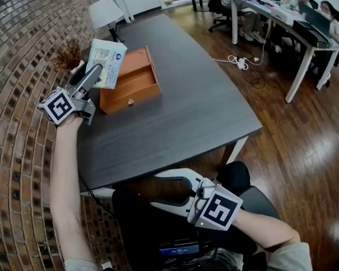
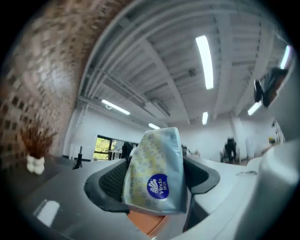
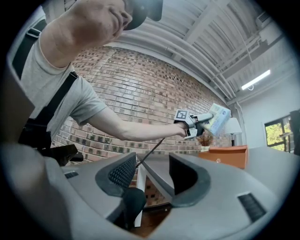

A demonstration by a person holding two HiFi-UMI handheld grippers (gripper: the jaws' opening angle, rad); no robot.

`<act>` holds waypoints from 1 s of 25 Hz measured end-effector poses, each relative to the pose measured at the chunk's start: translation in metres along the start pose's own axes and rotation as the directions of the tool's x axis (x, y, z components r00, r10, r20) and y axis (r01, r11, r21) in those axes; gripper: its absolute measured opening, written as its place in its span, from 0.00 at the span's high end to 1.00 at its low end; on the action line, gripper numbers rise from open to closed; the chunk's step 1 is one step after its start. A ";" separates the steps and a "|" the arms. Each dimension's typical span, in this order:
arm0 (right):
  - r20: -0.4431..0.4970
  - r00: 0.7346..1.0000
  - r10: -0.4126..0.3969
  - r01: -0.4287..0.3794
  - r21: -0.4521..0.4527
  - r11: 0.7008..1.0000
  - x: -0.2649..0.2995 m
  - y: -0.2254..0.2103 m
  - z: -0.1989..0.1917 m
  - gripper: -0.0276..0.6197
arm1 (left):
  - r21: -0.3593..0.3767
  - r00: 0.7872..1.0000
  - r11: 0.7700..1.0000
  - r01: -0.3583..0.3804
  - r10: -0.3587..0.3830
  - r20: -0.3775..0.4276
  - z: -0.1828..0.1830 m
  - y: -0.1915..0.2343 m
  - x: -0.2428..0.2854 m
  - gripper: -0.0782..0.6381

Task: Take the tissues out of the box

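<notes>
A pale blue and yellow tissue pack (image 1: 107, 62) is lifted off the table, just above the left end of the open wooden box (image 1: 132, 83). My left gripper (image 1: 98, 72) is shut on it. In the left gripper view the pack (image 2: 157, 173) stands upright between both pads, with a strip of the orange box (image 2: 145, 224) showing below it. My right gripper (image 1: 156, 189) is low, in front of the table's near edge over the person's lap. It is open and holds nothing (image 3: 152, 176). From the right gripper view the pack (image 3: 218, 118) hangs above the box (image 3: 225, 155).
The dark table (image 1: 187, 105) runs along a brick wall on the left. A dried plant (image 1: 66, 56) stands by the box's far left corner and a white chair (image 1: 106, 12) is behind it. A white desk (image 1: 287, 19) and a power strip (image 1: 240, 63) lie at the far right.
</notes>
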State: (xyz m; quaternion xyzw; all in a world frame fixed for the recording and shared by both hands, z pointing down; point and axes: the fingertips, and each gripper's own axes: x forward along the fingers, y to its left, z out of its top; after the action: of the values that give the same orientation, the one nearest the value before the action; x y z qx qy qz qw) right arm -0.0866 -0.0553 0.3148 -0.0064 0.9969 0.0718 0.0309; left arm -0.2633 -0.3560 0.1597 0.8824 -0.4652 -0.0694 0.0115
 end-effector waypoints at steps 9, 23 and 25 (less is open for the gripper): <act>-0.004 1.000 0.006 -0.006 -0.029 1.000 0.005 0.006 0.000 0.62 | -0.514 0.770 0.798 0.316 0.101 0.630 -0.002 -0.077 -0.161 0.37; -0.009 1.000 0.026 -0.027 -0.053 0.998 0.005 0.017 0.000 0.62 | -0.576 0.665 0.691 0.437 0.183 0.724 -0.107 -0.191 -0.277 0.37; -0.009 1.000 0.022 -0.023 -0.052 0.998 0.005 0.016 -0.001 0.62 | -0.597 0.674 0.664 0.450 0.186 0.715 -0.123 -0.196 -0.280 0.37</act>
State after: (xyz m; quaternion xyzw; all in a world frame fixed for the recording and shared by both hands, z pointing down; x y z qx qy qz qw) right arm -0.0920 -0.0392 0.3181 0.0036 0.9949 0.0980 0.0257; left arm -0.2426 -0.0200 0.2963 0.7306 -0.2879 -0.5940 0.1743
